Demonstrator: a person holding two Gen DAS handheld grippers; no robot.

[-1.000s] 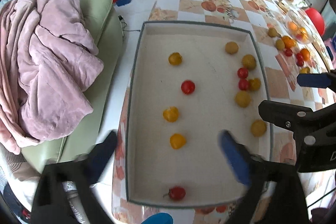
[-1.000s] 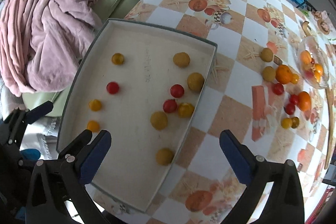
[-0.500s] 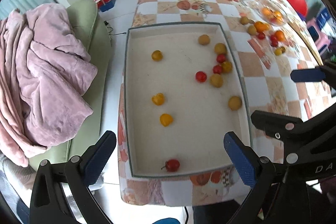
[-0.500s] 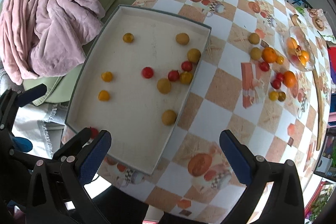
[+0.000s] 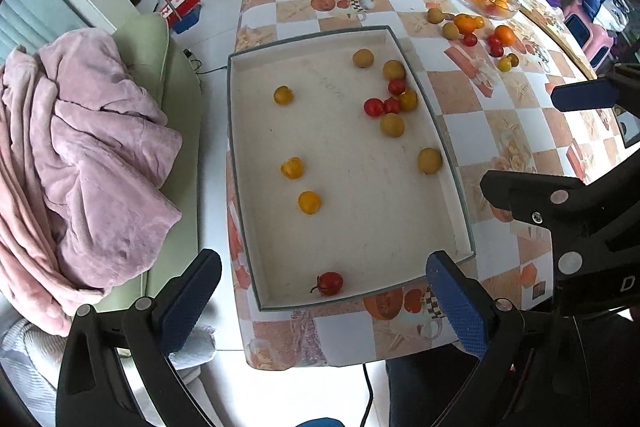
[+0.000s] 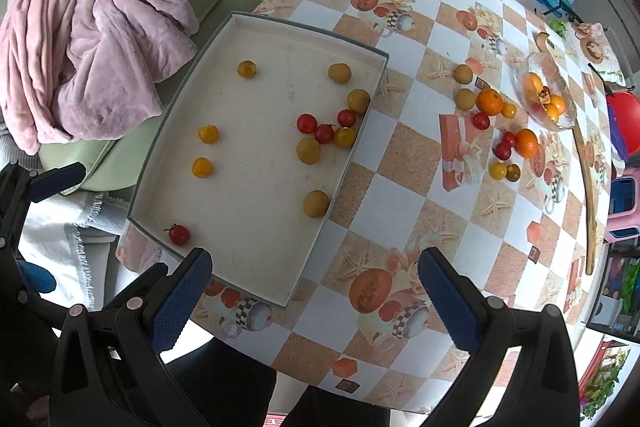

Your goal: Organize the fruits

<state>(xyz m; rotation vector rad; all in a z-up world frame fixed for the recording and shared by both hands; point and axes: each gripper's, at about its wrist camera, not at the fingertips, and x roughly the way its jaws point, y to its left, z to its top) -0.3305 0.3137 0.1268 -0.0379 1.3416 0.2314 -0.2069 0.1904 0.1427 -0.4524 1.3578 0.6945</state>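
On my far left a crumpled pink fleece blanket (image 5: 80,155) lies on a pale green sofa (image 5: 176,115), clear of the work. My left tool (image 5: 320,303) hangs above the near edge of the worktop with its blue pads spread wide, holding nothing. Below it sits the shallow white cardboard tray with a grey rim (image 5: 440,131), where small yellow, red and tan fruits (image 5: 392,99) lie scattered, most bunched near its right wall. A lone red cherry tomato with a stem (image 6: 178,234) rests near the close corner. My right tool (image 6: 316,291) is likewise open and empty, over the checked orange-and-white tablecloth (image 6: 400,187). Farther right, more loose fruit (image 6: 490,101) lies beside a clear glass bowl of oranges (image 6: 546,97).

I judge the round fruits could roll when nudged, and the tray overhangs the worktop's corner, so a push could tip it. I can read only a letter "D" on the right tool's body.
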